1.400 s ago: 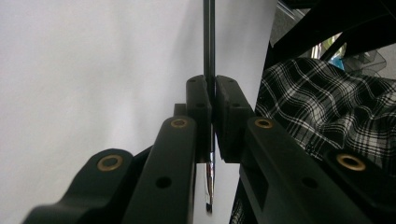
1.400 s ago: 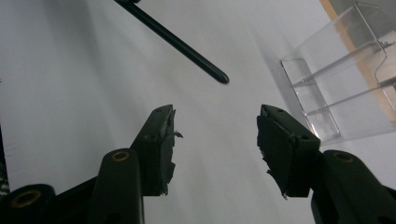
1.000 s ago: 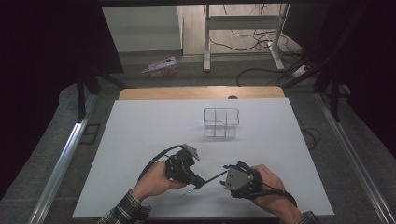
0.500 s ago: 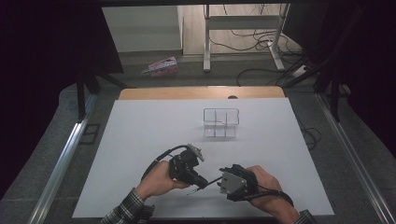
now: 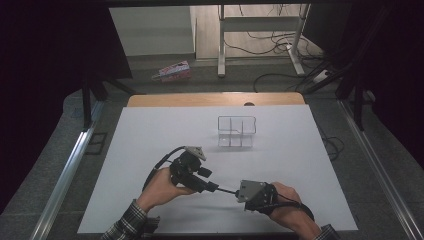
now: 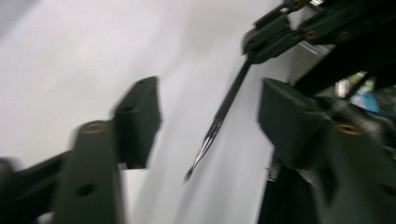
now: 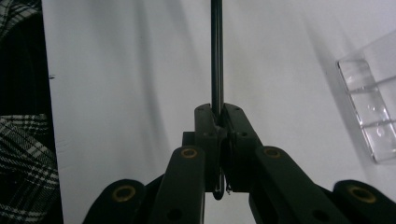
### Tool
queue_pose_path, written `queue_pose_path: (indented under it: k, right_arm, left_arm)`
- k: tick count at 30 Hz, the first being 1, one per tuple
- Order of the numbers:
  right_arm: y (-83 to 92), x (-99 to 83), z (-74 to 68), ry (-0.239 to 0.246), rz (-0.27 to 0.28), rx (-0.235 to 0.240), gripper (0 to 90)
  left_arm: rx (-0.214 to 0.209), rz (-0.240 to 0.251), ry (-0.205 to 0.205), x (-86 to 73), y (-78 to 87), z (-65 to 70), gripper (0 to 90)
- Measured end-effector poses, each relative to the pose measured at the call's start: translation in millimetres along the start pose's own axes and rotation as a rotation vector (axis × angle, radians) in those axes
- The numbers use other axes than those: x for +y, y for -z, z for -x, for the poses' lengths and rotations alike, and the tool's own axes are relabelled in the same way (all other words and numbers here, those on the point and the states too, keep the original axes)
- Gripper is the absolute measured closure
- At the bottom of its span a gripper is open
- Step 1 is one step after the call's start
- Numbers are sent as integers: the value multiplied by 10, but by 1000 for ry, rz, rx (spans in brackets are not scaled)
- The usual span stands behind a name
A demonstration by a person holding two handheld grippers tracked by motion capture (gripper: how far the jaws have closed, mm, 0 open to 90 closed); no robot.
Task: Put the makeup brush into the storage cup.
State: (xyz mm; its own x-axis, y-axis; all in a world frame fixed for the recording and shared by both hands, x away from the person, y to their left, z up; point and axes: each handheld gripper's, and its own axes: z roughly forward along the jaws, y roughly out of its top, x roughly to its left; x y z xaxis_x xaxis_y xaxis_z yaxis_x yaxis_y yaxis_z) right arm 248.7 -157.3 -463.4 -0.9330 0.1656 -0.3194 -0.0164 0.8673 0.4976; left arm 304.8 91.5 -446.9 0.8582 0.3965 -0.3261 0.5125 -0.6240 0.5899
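1. The right claw (image 7: 217, 116) is clamped on a thin black rod (image 7: 216, 51), near the counter's (image 5: 150, 130) front edge.
2. The left claw (image 6: 205, 121) has just been opening; its jaws stand apart around the rod's tip without touching it.
3. A clear divided organizer (image 5: 236, 132) sits toward the counter's far edge.

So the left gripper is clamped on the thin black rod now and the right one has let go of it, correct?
Reversed. The right gripper is shut on the thin black rod, as the right gripper view shows. The left gripper has just been opening; in the left gripper view the rod lies between its jaws untouched.
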Motion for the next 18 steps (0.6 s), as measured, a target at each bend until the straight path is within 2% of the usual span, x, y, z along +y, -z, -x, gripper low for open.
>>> queue_pose_path:
  k: [4, 5, 10, 18]
  right_arm:
    - [0, -18, 13, -33, -6, -3, 853]
    - [2, -20, 15, -40, -4, -4, 853]
    - [15, -38, 38, -74, -7, -11, 852]
    - [44, -74, 75, -160, 6, -27, 852]
  left_arm:
    - [18, 19, 20, -69, 63, -31, 232]
    - [25, 10, 11, -82, 91, -49, 206]
    - [60, 51, 71, -172, 148, -51, 107]
    - [77, 127, 138, -298, 250, -55, 125]
